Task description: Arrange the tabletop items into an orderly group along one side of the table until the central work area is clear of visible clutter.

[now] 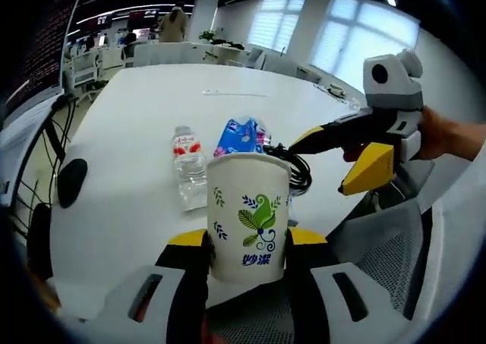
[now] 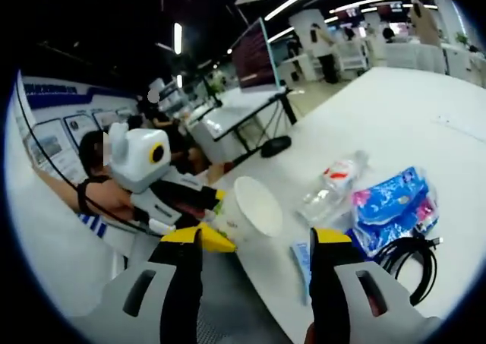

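Currently the wide white table carries, at twelve o'clock from the left gripper, a clear plastic water bottle and blue snack packet. Its jaws clasp the white leaf-printed paper cup. Right gripper hangs released. Likely next: set the cup beside the group.

White table — bottle, blue packet, black cable, mouse.
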Demonstrator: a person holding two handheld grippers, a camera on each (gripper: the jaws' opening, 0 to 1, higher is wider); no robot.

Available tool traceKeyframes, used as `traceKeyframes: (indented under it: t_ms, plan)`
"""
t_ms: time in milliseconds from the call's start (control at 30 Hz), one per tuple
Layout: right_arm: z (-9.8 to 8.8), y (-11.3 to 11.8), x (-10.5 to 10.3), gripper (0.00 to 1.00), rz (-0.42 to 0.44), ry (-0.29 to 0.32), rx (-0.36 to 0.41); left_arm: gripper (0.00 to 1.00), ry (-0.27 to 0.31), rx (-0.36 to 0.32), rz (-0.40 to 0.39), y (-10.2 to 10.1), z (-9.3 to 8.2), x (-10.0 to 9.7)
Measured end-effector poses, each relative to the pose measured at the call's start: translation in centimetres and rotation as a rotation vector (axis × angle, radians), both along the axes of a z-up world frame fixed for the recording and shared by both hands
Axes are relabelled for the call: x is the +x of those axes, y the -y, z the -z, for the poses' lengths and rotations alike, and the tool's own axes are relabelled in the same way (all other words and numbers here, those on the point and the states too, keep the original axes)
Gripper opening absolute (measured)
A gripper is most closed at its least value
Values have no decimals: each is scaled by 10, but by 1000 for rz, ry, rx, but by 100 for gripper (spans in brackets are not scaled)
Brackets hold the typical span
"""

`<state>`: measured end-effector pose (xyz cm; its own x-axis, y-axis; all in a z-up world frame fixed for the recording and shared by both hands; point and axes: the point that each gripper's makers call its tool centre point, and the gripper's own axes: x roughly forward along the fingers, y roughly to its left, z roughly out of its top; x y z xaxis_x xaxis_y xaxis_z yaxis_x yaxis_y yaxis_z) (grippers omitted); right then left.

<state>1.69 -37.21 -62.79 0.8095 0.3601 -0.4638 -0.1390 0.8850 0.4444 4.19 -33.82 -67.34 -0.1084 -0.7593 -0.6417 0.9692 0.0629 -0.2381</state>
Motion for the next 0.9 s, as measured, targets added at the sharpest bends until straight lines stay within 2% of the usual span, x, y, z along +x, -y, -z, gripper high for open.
traceKeyframes:
  t_ms: [167,367,633,733,900]
  plan:
    - [-1,-6,1,50,-14,3,23,39,34,-11,69,4,-4,-10]
    - [-2,-10,-1,40,-14,9,79,39,94,-5,165,6,-7,-23]
    - [-4,-18,-5,27,-26,17,121,39,113,-11,221,9,-9,-33]
    - [-4,-20,-6,23,-27,22,132,39,157,8,264,8,-8,-37]
    - [-4,-22,-7,15,-27,28,152,39,175,6,302,10,-10,-44]
